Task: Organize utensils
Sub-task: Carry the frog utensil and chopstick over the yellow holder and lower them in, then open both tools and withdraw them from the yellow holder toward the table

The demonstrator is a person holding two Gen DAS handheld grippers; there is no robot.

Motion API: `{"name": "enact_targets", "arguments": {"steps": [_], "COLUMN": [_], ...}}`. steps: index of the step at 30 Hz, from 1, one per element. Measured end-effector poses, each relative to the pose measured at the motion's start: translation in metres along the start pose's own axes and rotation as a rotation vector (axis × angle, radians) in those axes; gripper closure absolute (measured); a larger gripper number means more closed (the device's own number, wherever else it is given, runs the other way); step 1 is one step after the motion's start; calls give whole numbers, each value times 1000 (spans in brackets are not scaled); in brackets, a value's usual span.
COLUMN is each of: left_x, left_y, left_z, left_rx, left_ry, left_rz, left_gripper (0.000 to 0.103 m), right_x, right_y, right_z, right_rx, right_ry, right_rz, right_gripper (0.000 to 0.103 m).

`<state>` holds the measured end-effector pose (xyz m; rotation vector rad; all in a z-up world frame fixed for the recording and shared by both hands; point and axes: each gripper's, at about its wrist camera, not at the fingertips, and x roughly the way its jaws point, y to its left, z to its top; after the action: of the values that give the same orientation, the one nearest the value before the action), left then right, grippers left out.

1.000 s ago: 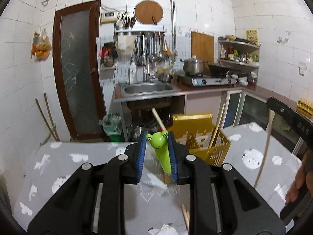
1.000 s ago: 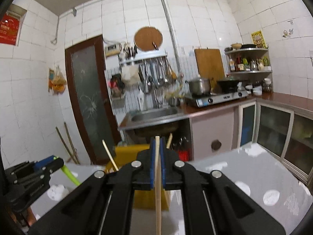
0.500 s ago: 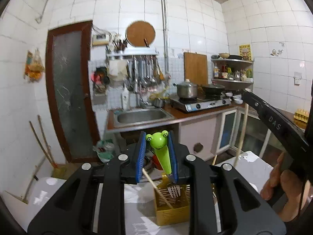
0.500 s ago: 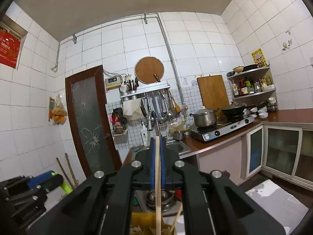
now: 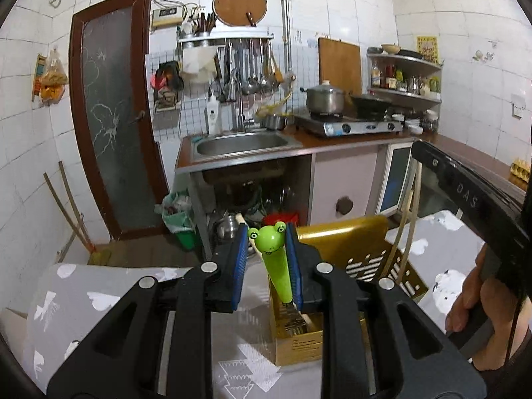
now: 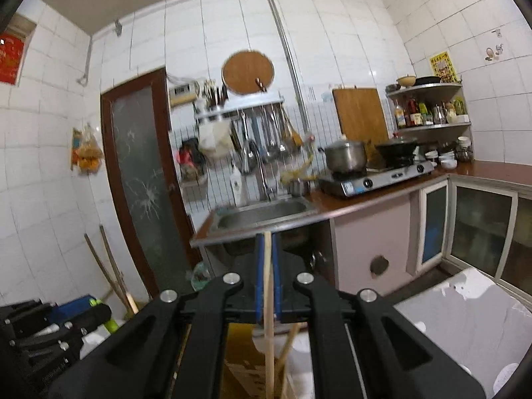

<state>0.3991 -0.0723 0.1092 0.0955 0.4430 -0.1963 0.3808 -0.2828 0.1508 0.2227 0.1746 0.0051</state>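
Background kitchen. A steel sink (image 5: 241,143) is set into the left end of the counter (image 5: 349,141); a gas stove (image 5: 347,125) stands toward the right end, bearing a lidded steel pot (image 5: 324,97) and a dark wok (image 5: 369,103). Ladles (image 5: 247,73) hang from a wall rack above the sink. A round wooden board (image 5: 240,5) hangs above the rack; a rectangular cutting board (image 5: 339,66) leans on the wall behind the pot. Corner shelves (image 5: 404,76) hold bottles. A brown door (image 5: 114,109) is at left.

Green frog fork (image 5: 274,256), yellow basket (image 5: 359,252)
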Motion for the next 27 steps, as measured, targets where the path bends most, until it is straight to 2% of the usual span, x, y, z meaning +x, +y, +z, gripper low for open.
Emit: {"name": "enact_targets", "arguments": {"steps": [3,4,5,6,7,8,13,16,23,27], "left_x": [8,10,10,8,5,-1,-32,-43,-67,-95], "left_y": [2,3,7,12,16,20,36,40,34,30], "left_z": [-2,-3,-3,-4,-4,-5,-10,-16,-27,-31], "left_rx": [-9,-24,-47,-74,-89,-110,-162,-194,-164,-107], "left_ry": [54,76,88,90,85,75,65,63,84,39], "left_rz": [-17,-32,-47,-43,-41,-37,7,-5,-3,40], "left_gripper": [81,81,77,73,61,54,52,51,51,48], "right_x": [1,0,-3,-7,-14,-22,-58,-79,-108,-117], "right_y": [-1,-2,-3,-5,-8,-11,-26,-33,-26,-20], "right_z": [-6,-6,-6,-6,-6,-6,-14,-27,-62,-73], "right_rx": [-9,-15,-21,-15,-4,1,23,42,-20,-48], "right_ry": [53,68,90,98,101,98,135,149,168,179], "right_rz": [8,-3,-23,-26,-37,-55,-29,-12,22,43], "right_gripper": [96,90,71,58,36,35,35,35,35,35]}}
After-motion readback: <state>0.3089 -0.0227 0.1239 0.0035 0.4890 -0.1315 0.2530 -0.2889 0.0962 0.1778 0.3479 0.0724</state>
